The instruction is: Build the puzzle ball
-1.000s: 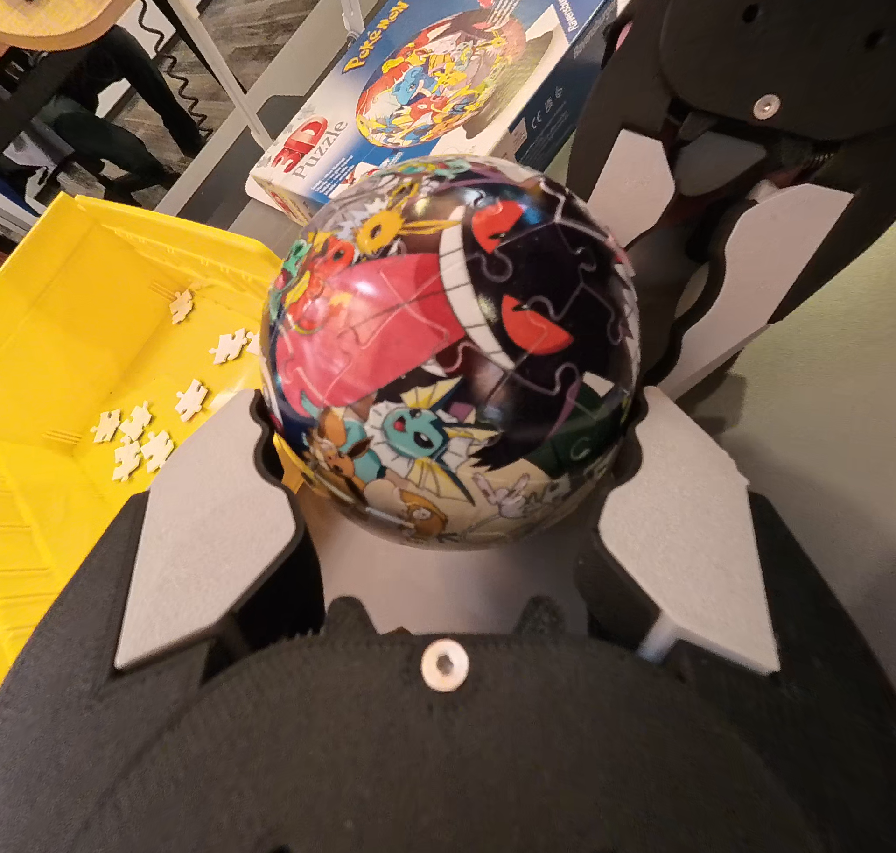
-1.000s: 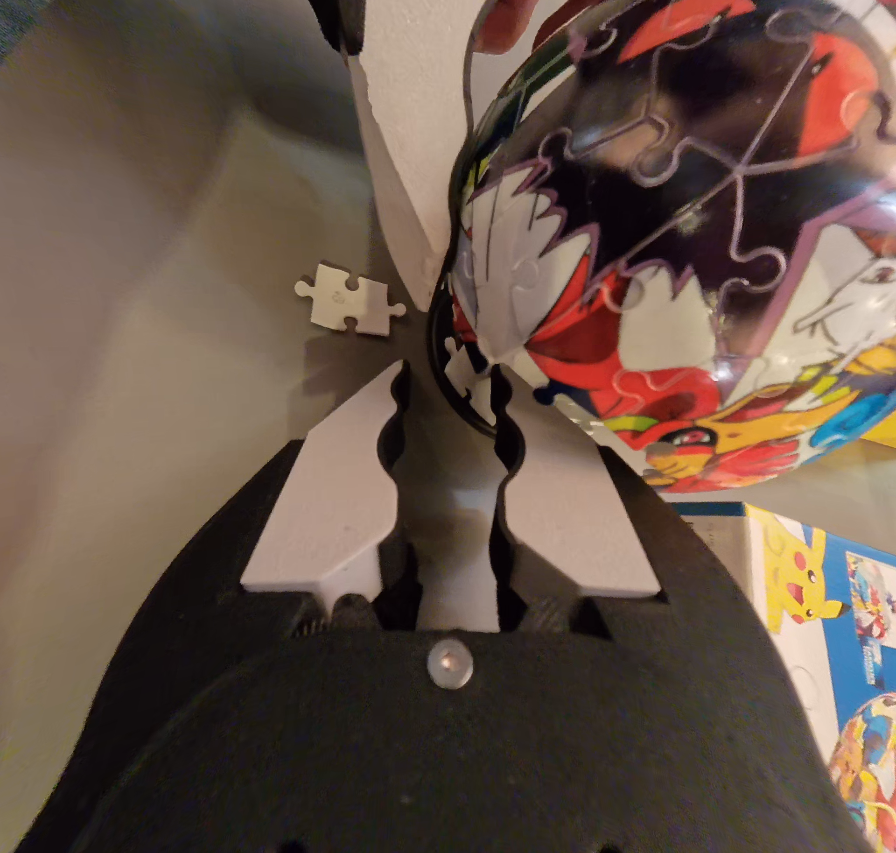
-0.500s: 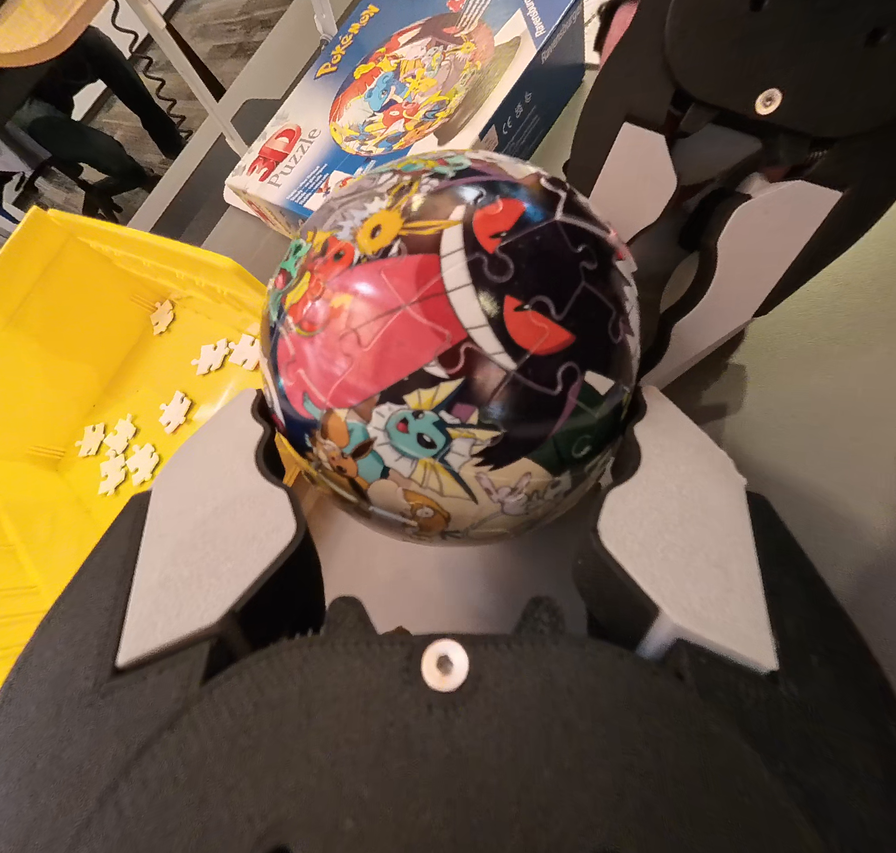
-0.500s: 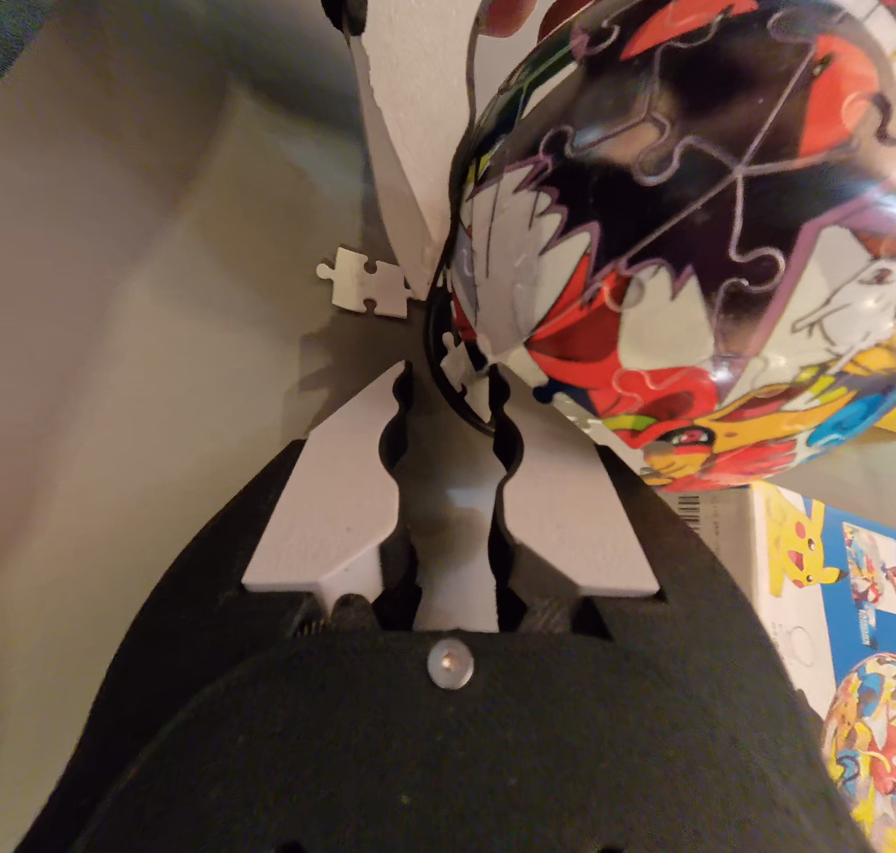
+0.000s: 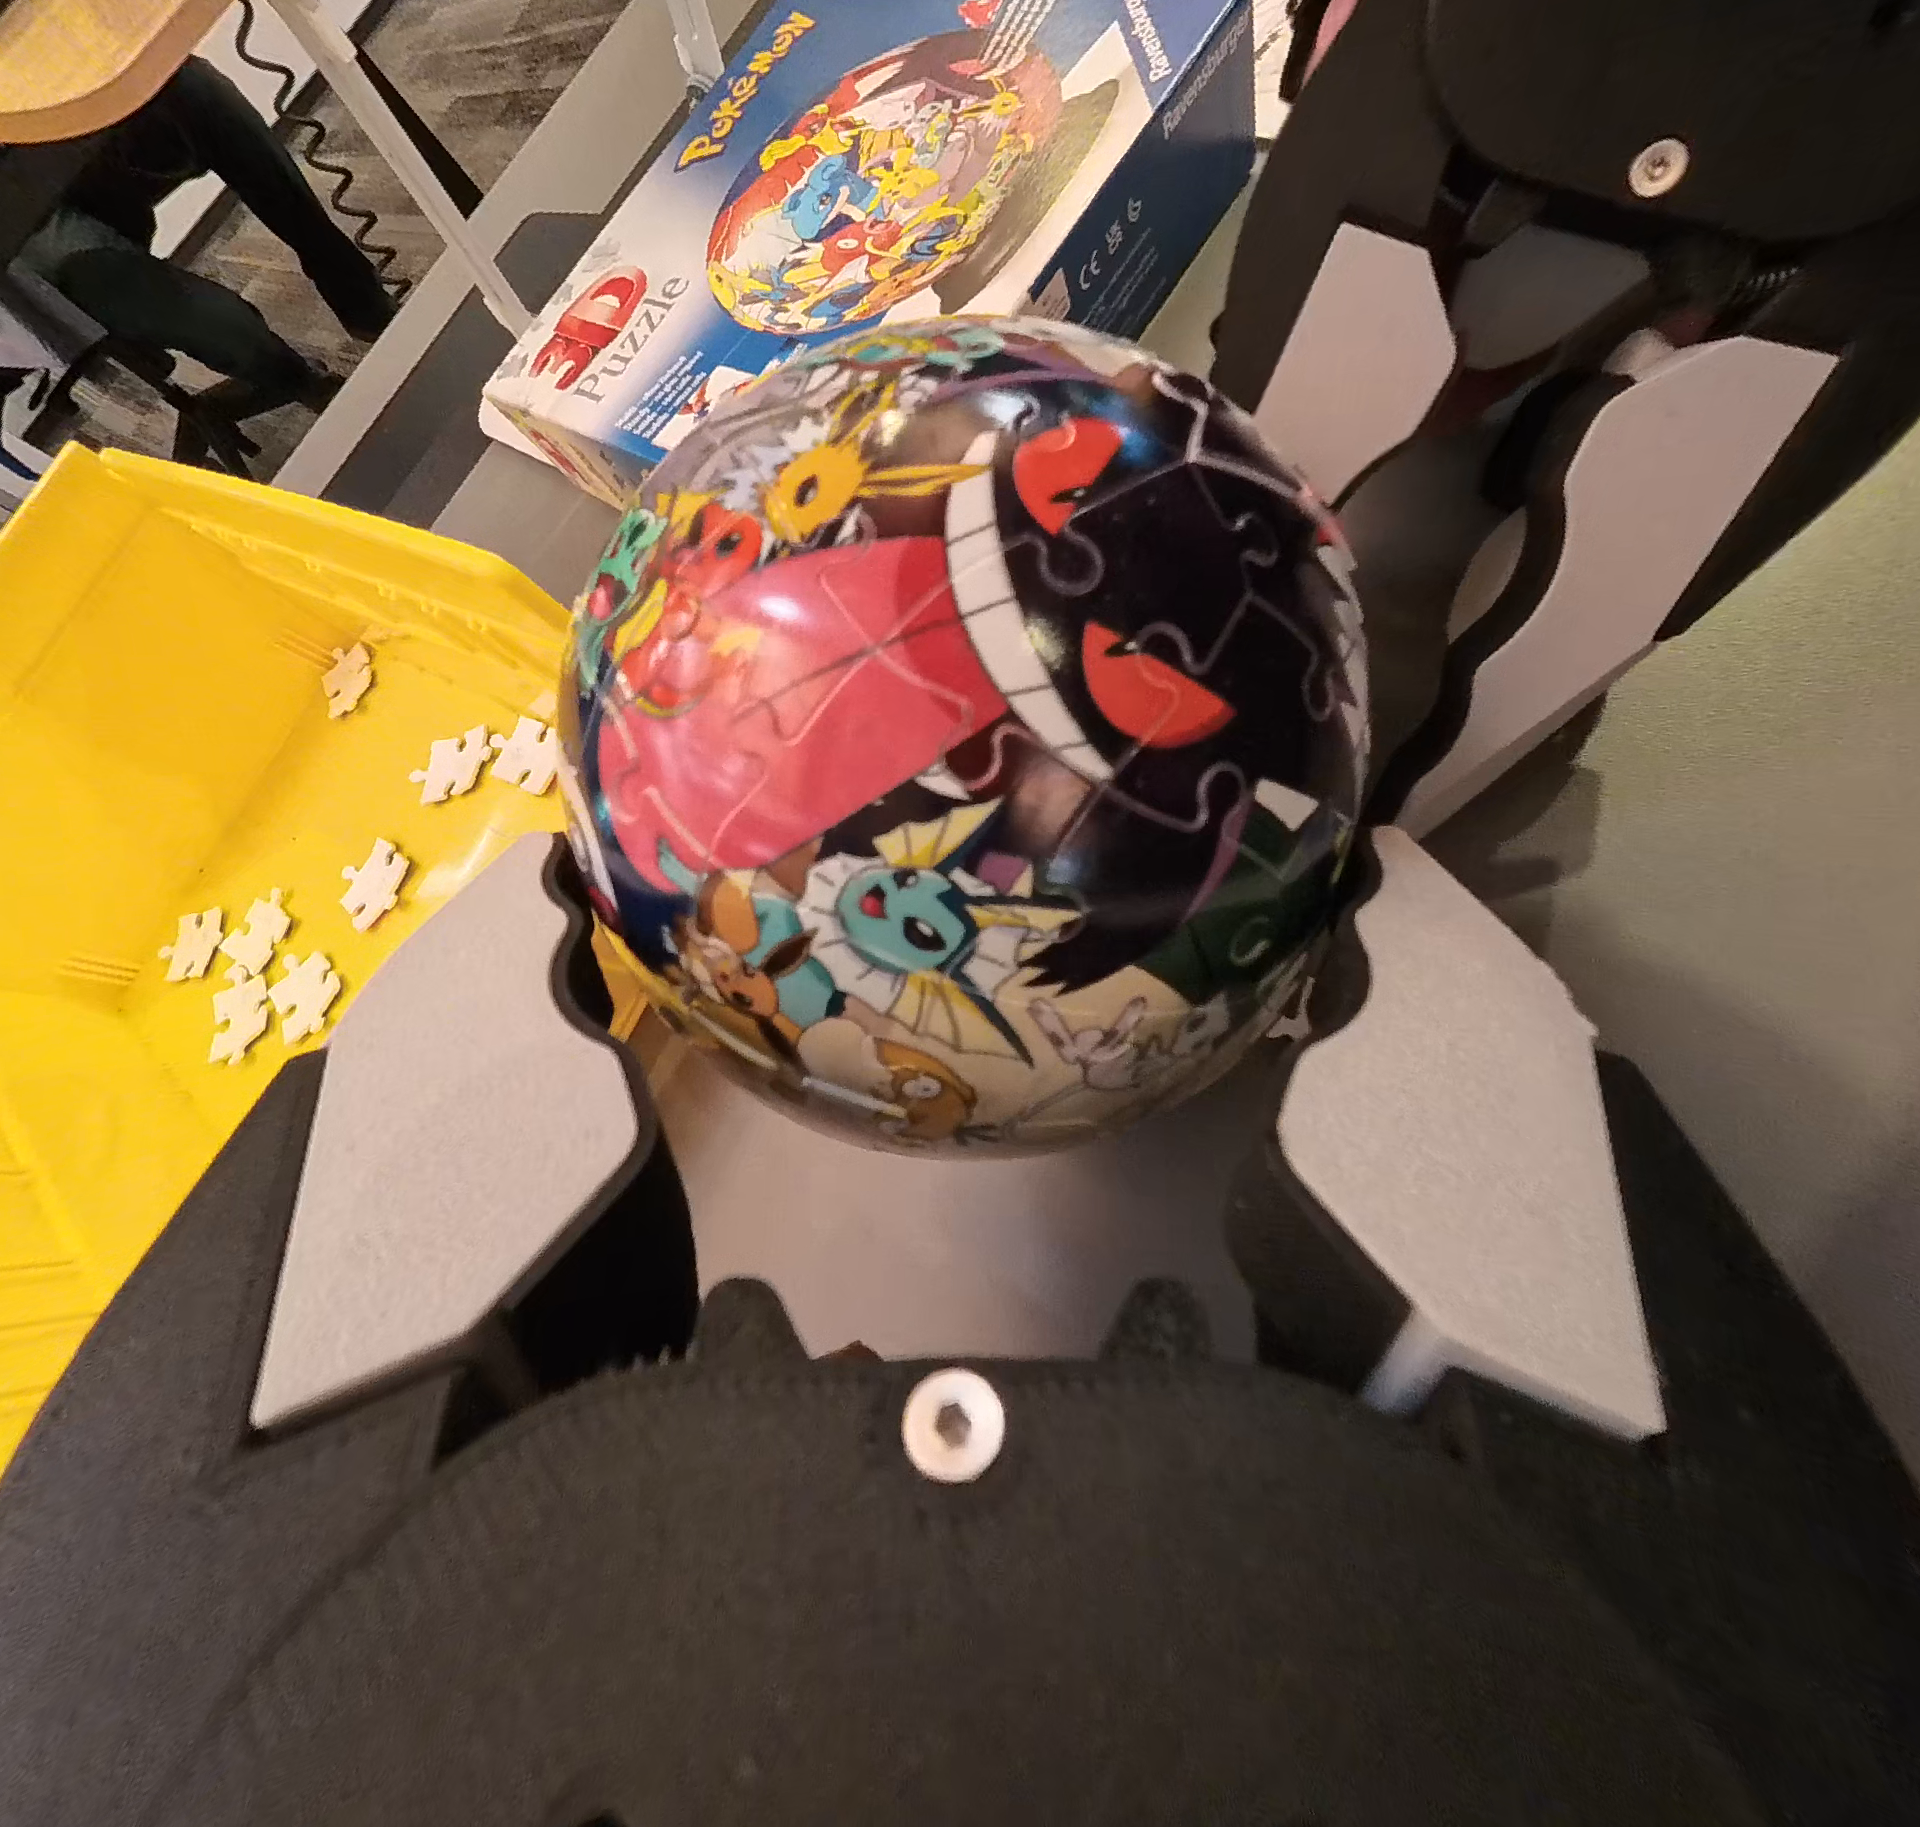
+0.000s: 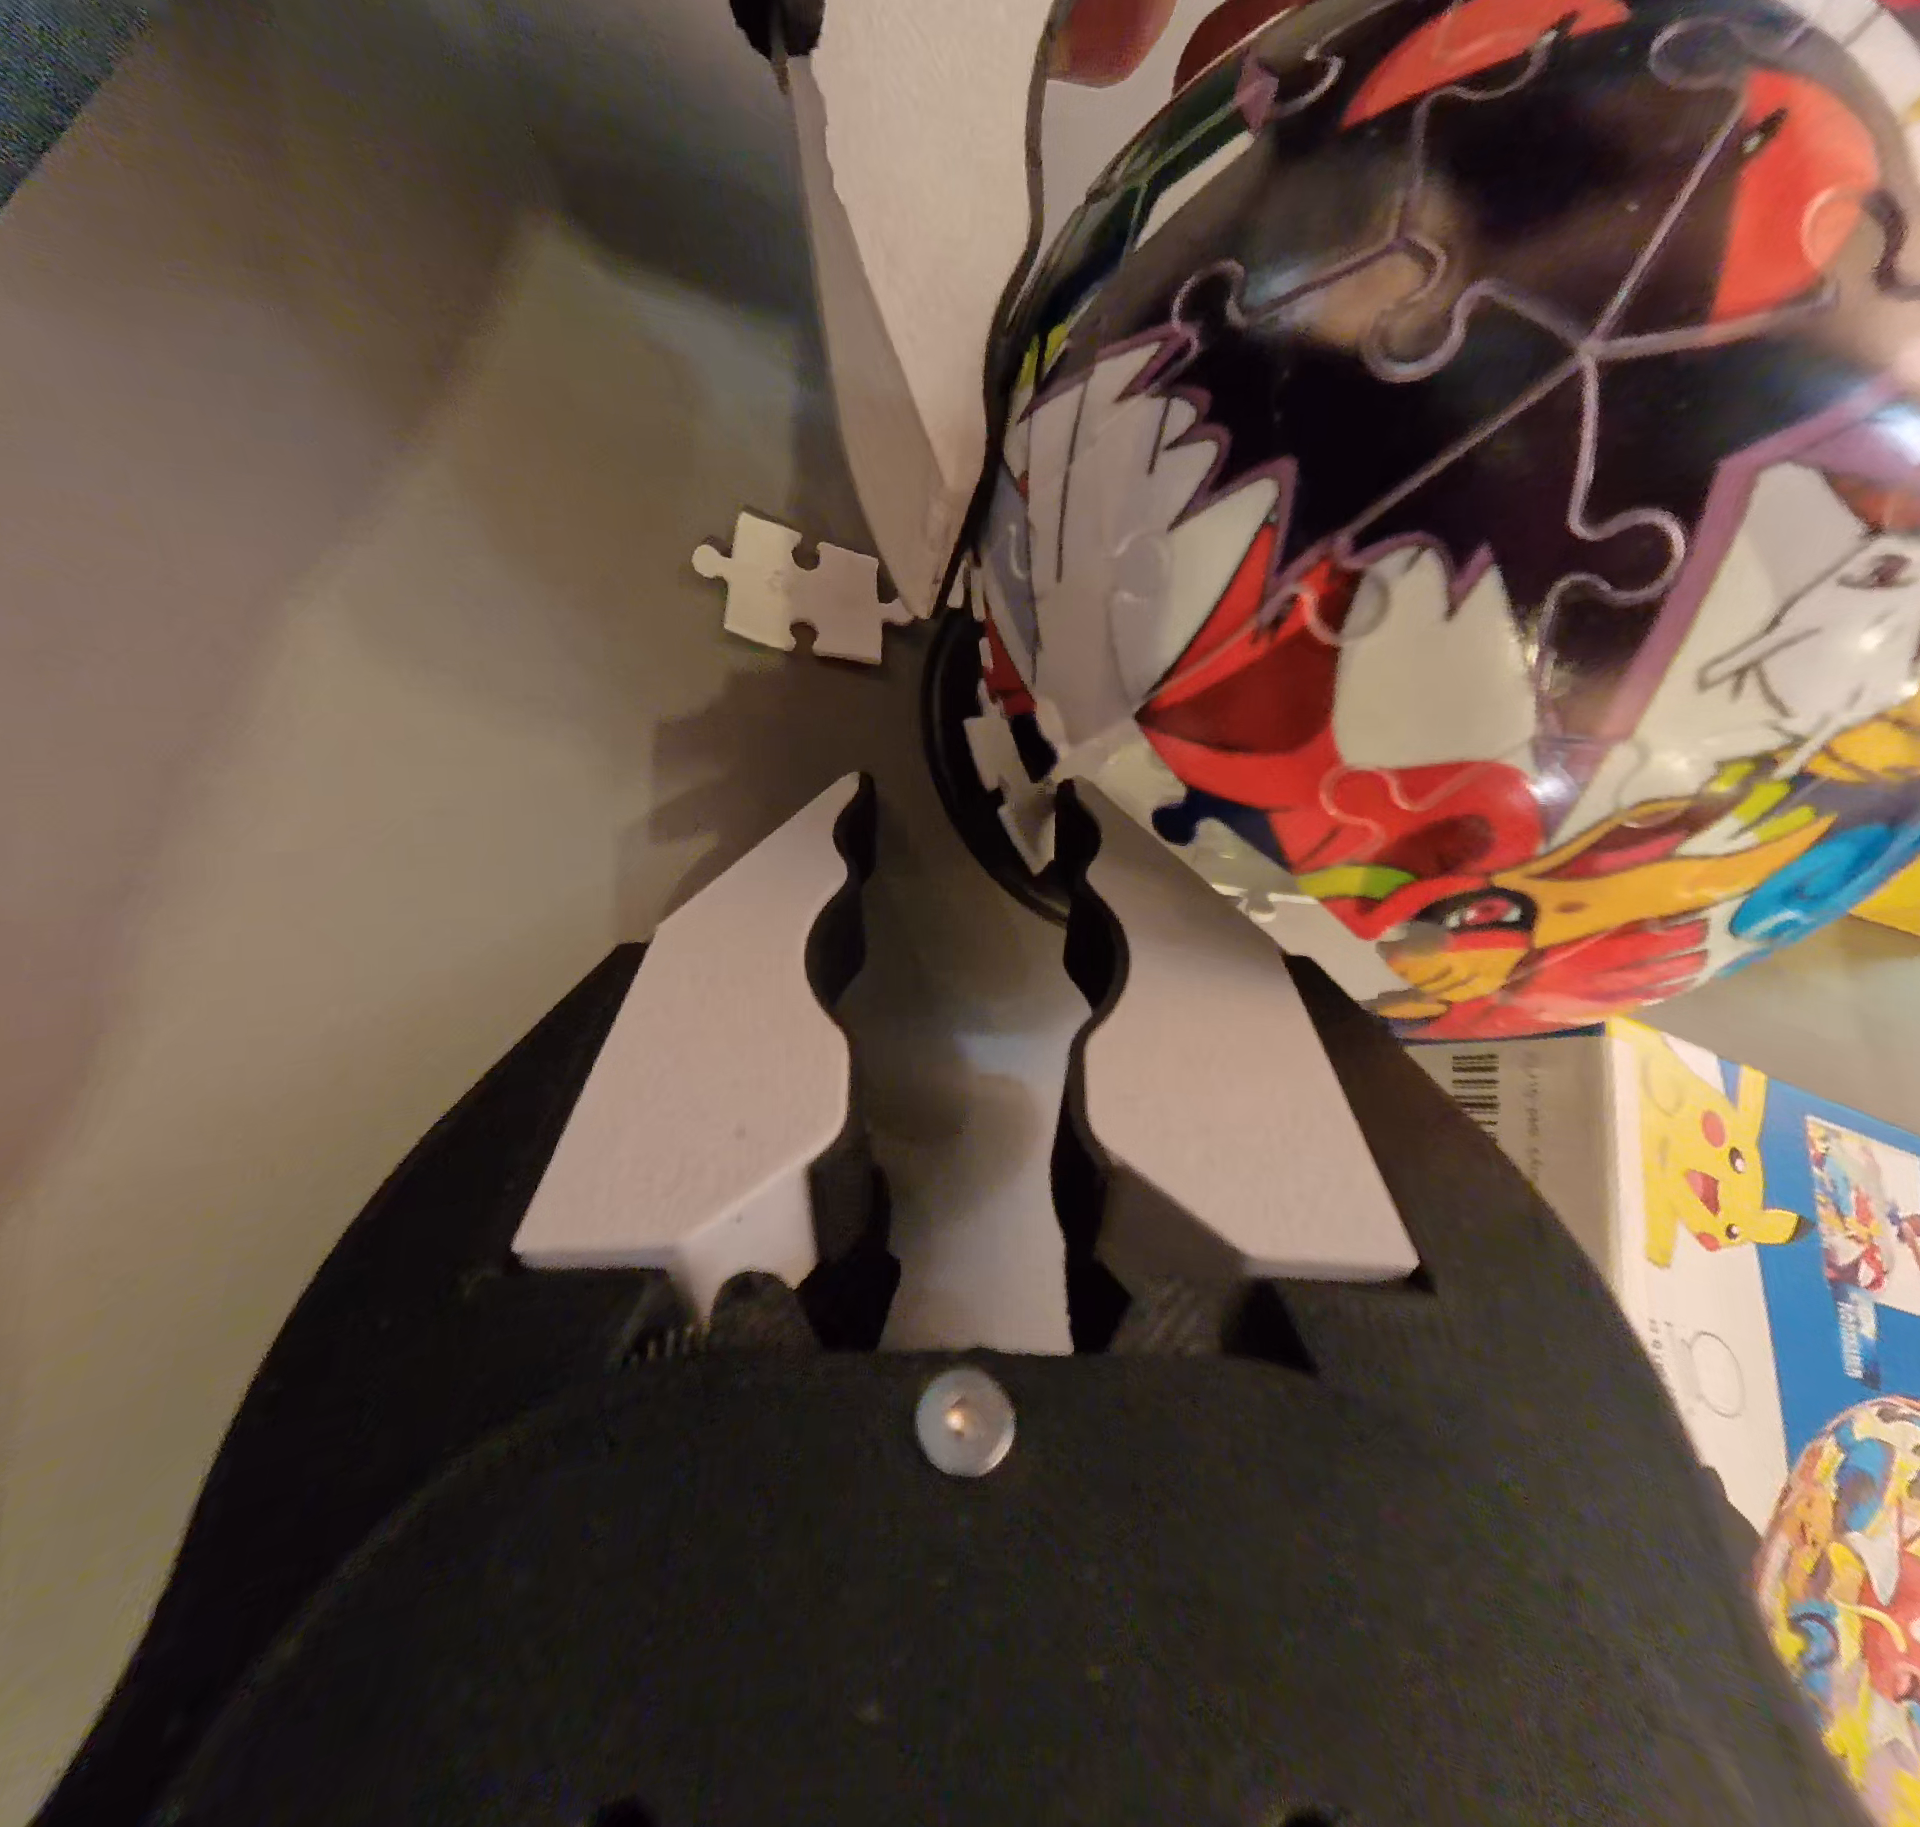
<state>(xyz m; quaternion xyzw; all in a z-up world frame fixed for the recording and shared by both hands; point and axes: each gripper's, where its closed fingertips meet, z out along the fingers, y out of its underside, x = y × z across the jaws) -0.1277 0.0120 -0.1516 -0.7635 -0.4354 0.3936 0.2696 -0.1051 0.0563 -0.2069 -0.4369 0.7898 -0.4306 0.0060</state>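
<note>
The puzzle ball (image 5: 961, 738) is clamped between the fingers of the left gripper (image 5: 956, 904). The right gripper (image 6: 961, 801), jaws parted and empty, is held beside it. A loose piece (image 6: 795, 601) lies just ahead on the table (image 6: 312, 634).

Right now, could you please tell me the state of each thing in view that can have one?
Left tool: shut on the glossy, colourful puzzle ball.
Glossy, colourful puzzle ball: nearly complete, with an unfilled gap at one end.
Right tool: open, empty, tips at the gap.
Loose white puzzle piece: lying blank side up on the table.
Yellow plastic bin: open, holding scattered pieces.
Blue cardboard puzzle box: lying flat.
</note>
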